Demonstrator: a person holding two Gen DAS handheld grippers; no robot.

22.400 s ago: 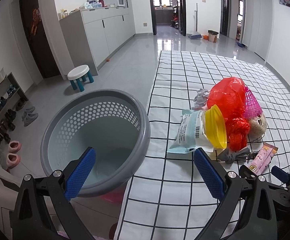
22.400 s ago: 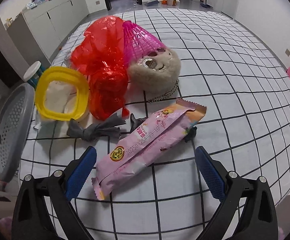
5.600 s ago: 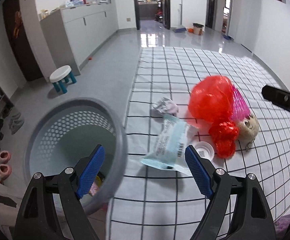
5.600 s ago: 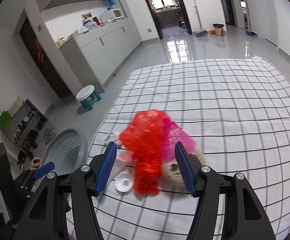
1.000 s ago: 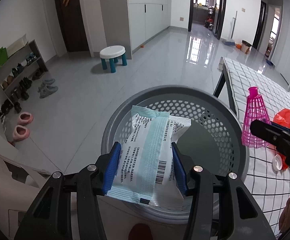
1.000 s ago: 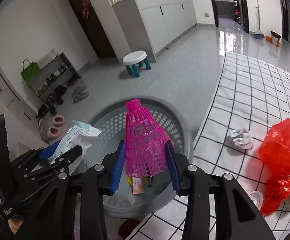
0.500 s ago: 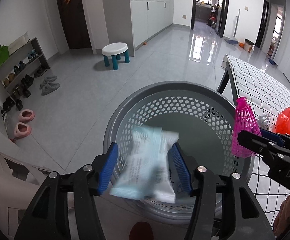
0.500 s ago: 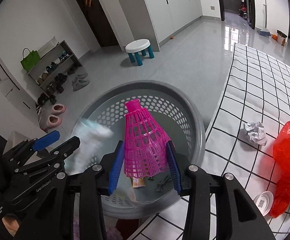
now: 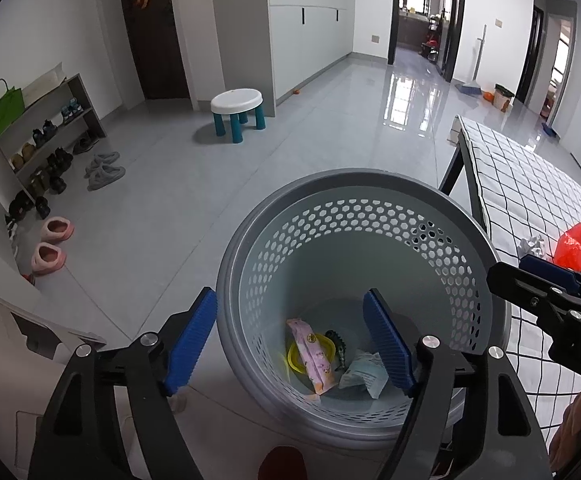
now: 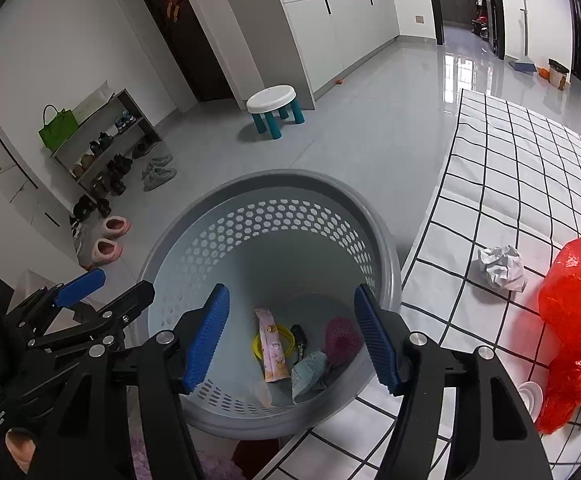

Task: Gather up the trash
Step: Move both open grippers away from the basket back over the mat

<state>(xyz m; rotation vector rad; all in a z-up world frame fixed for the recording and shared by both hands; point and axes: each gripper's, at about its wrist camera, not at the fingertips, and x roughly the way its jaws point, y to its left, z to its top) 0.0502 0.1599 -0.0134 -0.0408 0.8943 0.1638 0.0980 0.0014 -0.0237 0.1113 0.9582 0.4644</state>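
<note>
Both grippers hang over the grey perforated basket (image 9: 370, 184) on the floor. My left gripper (image 9: 290, 304) is open, its jaws opening with nothing between them. My right gripper (image 10: 290, 300) is open too, jaws opening and empty. At the basket's bottom lie the light blue packet (image 10: 308, 374), the pink net cone (image 10: 342, 340), a pink snack wrapper (image 10: 274, 350) and a yellow lid (image 10: 258, 346). On the checked table (image 10: 510, 160) to the right are a red plastic bag (image 10: 574, 300), a crumpled paper (image 10: 500, 266) and a white cap (image 10: 530, 394).
A white stool with teal legs (image 9: 237, 104) stands on the tiled floor beyond the basket. At the left are a shoe rack (image 9: 42, 128) and pink slippers (image 9: 52, 244). The basket stands against the table's left edge (image 10: 422, 248).
The blue packet left my left gripper and the pink net cone left my right one; both now lie in the basket. Both pairs of jaws have spread wider.
</note>
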